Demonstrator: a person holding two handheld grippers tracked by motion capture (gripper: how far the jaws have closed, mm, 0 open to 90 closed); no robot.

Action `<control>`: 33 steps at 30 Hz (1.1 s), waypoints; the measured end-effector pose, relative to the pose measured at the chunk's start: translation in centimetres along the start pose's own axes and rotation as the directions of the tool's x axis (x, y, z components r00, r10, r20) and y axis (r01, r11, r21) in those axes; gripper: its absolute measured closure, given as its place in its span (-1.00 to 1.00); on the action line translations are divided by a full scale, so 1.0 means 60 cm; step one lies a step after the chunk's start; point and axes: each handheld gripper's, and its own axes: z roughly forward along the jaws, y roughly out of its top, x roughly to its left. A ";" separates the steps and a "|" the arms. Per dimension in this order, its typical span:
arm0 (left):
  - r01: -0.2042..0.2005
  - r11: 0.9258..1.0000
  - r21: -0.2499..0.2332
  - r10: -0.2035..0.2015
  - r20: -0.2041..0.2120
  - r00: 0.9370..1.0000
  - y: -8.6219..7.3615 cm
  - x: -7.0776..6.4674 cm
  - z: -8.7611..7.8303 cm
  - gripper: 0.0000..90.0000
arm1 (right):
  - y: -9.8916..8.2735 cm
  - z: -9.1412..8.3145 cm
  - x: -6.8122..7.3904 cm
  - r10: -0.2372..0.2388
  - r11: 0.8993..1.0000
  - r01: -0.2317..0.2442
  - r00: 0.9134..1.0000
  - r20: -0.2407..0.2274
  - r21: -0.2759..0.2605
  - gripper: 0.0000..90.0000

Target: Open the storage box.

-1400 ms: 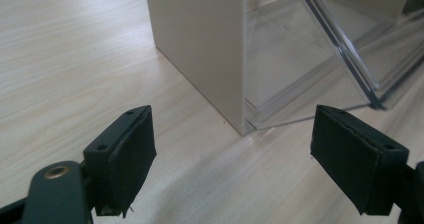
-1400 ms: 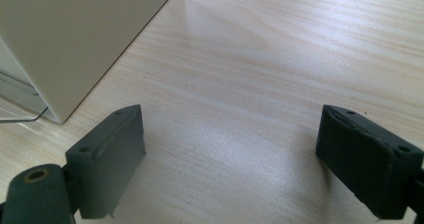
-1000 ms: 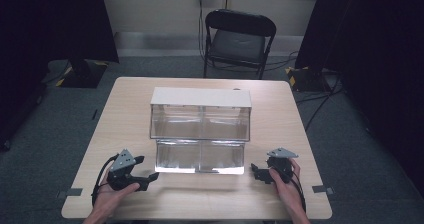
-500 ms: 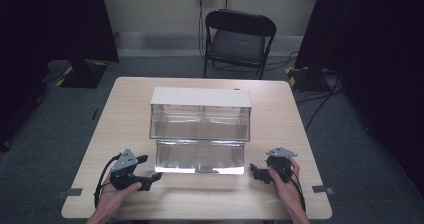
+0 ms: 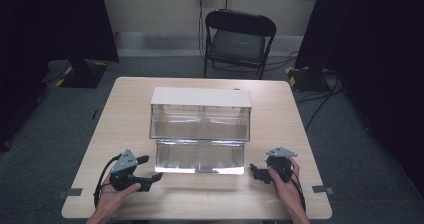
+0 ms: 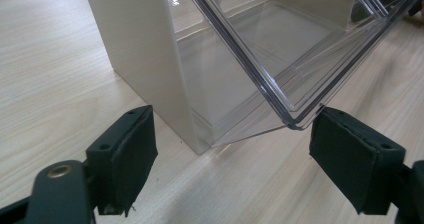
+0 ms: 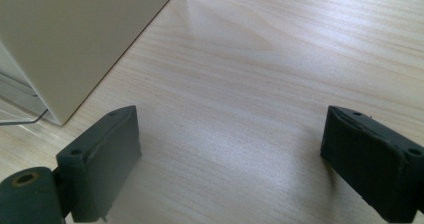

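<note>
Barely begun: lower clear drawer tilted open (empty), left gripper and right gripper flank it, jaws apart, holding nothing.

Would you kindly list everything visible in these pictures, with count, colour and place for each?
Table: one, light wood, centre of the room.
Drawer cabinet: one, cream frame, middle of the table.
Upper drawers: two, clear plastic, side by side, pushed in.
Lower drawers: two, clear plastic, pulled out toward the person.
Folding chair: one, black, behind the table.
Curtains: black, at both sides of the room.
Floor cables: a few, black, right of the table.
Tape marks: two, grey, near the table's front corners.
Left gripper: one, black, jaws open, at the lower drawers' left corner.
Right gripper: one, black, jaws open over bare table, right of the cabinet.
Hands: two, at the near edge.
</note>
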 end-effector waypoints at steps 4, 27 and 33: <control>0.004 1.000 -0.006 -0.004 -0.002 1.000 -0.001 -0.003 0.001 -0.57 | 0.000 0.000 0.000 0.000 1.000 0.000 1.000 0.000 0.000 -0.82; 0.018 0.999 -0.033 -0.017 0.038 0.999 0.004 -0.006 0.004 -0.65 | 0.000 0.000 0.000 0.000 1.000 0.000 1.000 0.000 0.000 -0.82; 0.014 0.999 -0.036 -0.013 0.040 0.999 0.005 -0.006 0.002 -0.65 | 0.000 0.000 0.000 0.000 1.000 0.000 1.000 0.000 0.000 -0.82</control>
